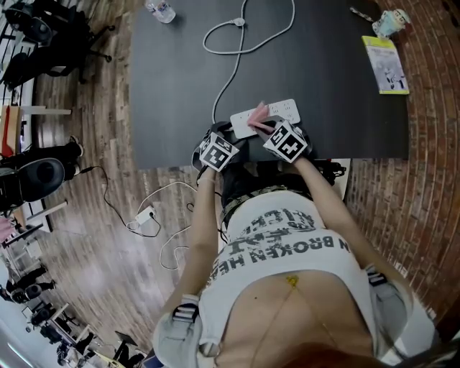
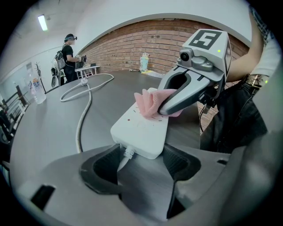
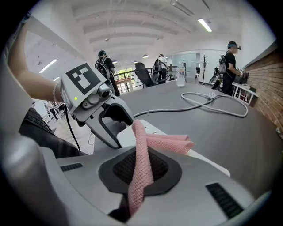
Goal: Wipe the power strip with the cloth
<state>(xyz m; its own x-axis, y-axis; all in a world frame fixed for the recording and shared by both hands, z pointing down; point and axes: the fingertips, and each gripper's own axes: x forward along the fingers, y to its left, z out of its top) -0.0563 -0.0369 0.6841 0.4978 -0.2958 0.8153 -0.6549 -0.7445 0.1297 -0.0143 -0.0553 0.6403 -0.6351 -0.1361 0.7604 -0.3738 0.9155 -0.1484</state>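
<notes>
- Pink mesh cloth (image 3: 166, 142) is pinched in the right gripper (image 3: 139, 171), whose jaws are closed tight on it. One strip of cloth runs up through the jaws and a folded end lies forward.
- White and long with rounded corners, the power strip (image 1: 277, 111) lies just above the middle of the head view, near the lower edge of the dark table (image 1: 323, 93).
- Rows of sockets show on the strip's top in the head view. The left gripper view adds a few small dark and reddish specks on the top of the strip (image 2: 141, 128).
- At the centre of that view the cloth (image 2: 148, 102) is bunched on the strip, pressed down under the tips of the right gripper (image 2: 166, 108).
- Low in the same frame, the left gripper (image 2: 141, 165) has its jaws set on the near end of the strip, one pad against each side.
- A white cord (image 2: 84, 114) leaves that end between the pads, runs up the left of the frame and loops on the table.
- Top left of the head view holds a clear bottle (image 1: 159, 8); top right holds a yellow booklet (image 1: 384, 65).
</notes>
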